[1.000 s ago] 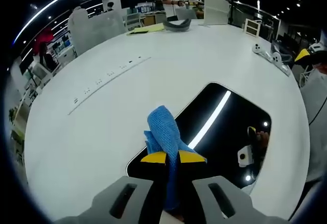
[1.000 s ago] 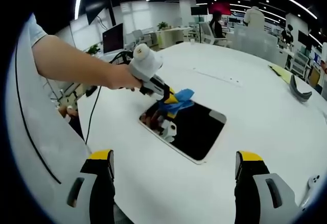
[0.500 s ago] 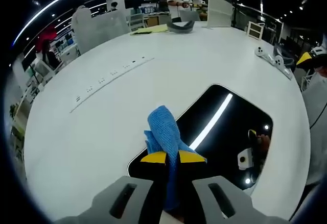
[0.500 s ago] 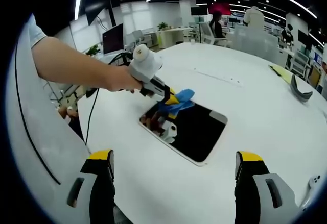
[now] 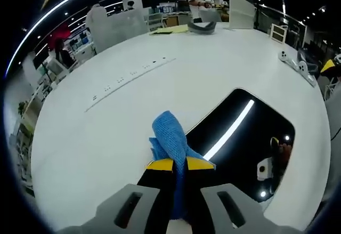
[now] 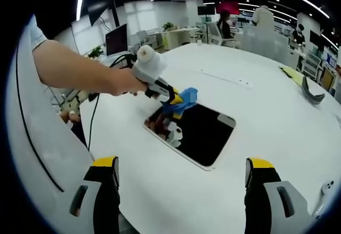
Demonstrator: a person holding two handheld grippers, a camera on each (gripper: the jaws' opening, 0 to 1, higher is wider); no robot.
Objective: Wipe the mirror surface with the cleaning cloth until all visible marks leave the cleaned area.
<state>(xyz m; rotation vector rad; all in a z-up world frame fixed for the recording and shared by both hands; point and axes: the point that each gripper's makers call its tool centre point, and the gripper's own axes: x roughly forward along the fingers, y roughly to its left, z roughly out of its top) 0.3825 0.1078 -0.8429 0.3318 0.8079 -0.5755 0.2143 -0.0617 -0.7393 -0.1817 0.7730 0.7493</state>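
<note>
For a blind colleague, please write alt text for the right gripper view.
The left gripper, held in a person's hand, grips a blue cloth at the near edge of a dark mirror lying on a white table. The right gripper is open in the foreground.

Bright, even ceiling light whitens the table (image 5: 106, 138), a strip light glares off the mirror (image 5: 240, 148), and edges bend.

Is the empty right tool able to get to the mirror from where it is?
Probably yes. The right tool is open with bare white table ahead of it up to the mirror; only the left tool with the blue cloth sits at the far edge.
</note>
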